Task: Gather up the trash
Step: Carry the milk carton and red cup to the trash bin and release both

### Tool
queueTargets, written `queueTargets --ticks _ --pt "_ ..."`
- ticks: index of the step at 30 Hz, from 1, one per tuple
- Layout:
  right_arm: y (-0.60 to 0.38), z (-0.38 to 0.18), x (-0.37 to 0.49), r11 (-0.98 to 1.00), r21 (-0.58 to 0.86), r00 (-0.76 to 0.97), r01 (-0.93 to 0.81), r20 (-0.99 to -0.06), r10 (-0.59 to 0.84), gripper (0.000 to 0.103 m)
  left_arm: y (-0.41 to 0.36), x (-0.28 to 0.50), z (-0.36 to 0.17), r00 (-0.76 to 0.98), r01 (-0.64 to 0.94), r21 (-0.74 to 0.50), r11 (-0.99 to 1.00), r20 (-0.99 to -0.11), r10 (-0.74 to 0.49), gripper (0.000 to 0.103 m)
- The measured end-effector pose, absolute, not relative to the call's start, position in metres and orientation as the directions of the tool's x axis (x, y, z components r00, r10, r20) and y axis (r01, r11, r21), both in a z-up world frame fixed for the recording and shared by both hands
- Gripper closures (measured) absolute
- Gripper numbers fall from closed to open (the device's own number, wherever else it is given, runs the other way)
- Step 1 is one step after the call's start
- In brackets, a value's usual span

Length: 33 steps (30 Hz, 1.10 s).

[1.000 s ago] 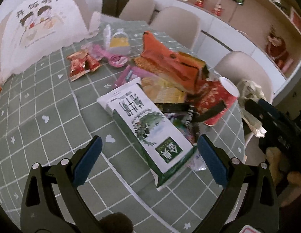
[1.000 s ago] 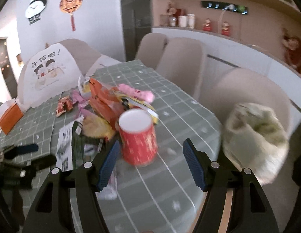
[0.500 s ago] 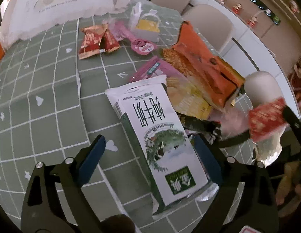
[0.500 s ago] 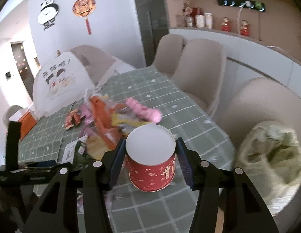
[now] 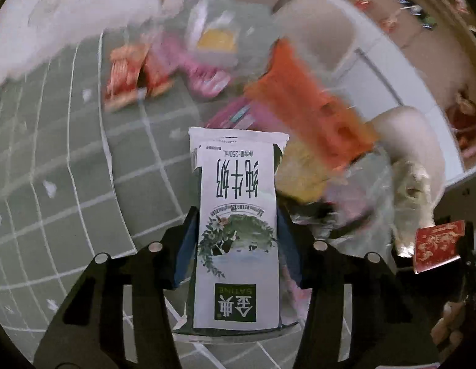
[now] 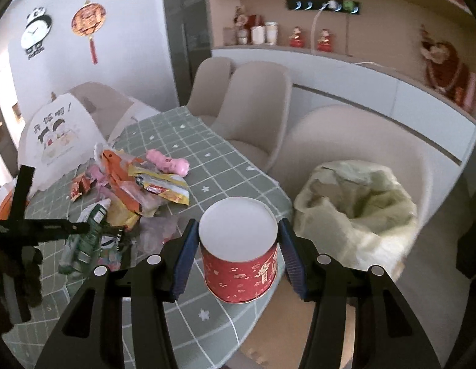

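Two handheld grippers: left gripper (image 5: 236, 243) and right gripper (image 6: 238, 256), black angular plastic frames, silver round screws at the joints, blue pads lining the jaws.

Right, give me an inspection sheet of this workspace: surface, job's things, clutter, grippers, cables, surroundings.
Surface: table under a green grid-patterned cloth.
Job's things: milk carton lying flat; red paper cup, upside down, lifted beside the lined trash bin.
Clutter: pile of snack wrappers and a pink wrapper on the cloth.
Grippers: left gripper closing, its pads at the carton's sides; right gripper clamped on the cup.
Cables: white cord running up to a wall power strip.
Surroundings: beige chairs, shelf with figurines, panda clock.
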State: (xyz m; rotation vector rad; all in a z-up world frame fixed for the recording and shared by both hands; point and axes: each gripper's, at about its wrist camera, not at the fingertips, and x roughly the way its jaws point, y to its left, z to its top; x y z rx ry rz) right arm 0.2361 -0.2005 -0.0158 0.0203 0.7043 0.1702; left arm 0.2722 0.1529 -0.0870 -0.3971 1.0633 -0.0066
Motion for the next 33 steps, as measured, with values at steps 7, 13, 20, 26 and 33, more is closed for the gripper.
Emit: queueTargets --ticks 7,13,20,26,33 --pt "-0.236 0.017 0.205 0.997 0.042 0.809 -0.057 -0.584 0.071 0.053 0.120 0.256 0.015 0.706 0.074 -0.314 0.947 -0.654 -0.272 0.056" --pt "-0.278 0.036 0.196 1.000 0.013 0.840 0.020 -0.542 -0.010 0.053 0.073 0.265 0.065 0.751 0.260 -0.361 0.895 -0.507 -0.423 0.056" --pt "-0.340 0.047 0.196 0.993 -0.026 0.857 0.113 -0.503 -0.110 0.053 -0.036 0.301 0.084 0.737 0.406 -0.373 0.834 -0.406 -0.540 0.056" --pt "-0.402 0.045 0.205 0.979 -0.017 0.866 0.202 -0.464 -0.187 0.053 -0.148 0.325 0.084 0.753 0.507 -0.295 0.810 -0.306 -0.583 0.055" --pt "-0.461 0.029 0.226 0.969 0.004 0.854 0.249 -0.473 -0.217 0.053 -0.233 0.366 0.049 0.755 0.490 -0.279 0.826 -0.337 -0.562 0.055"
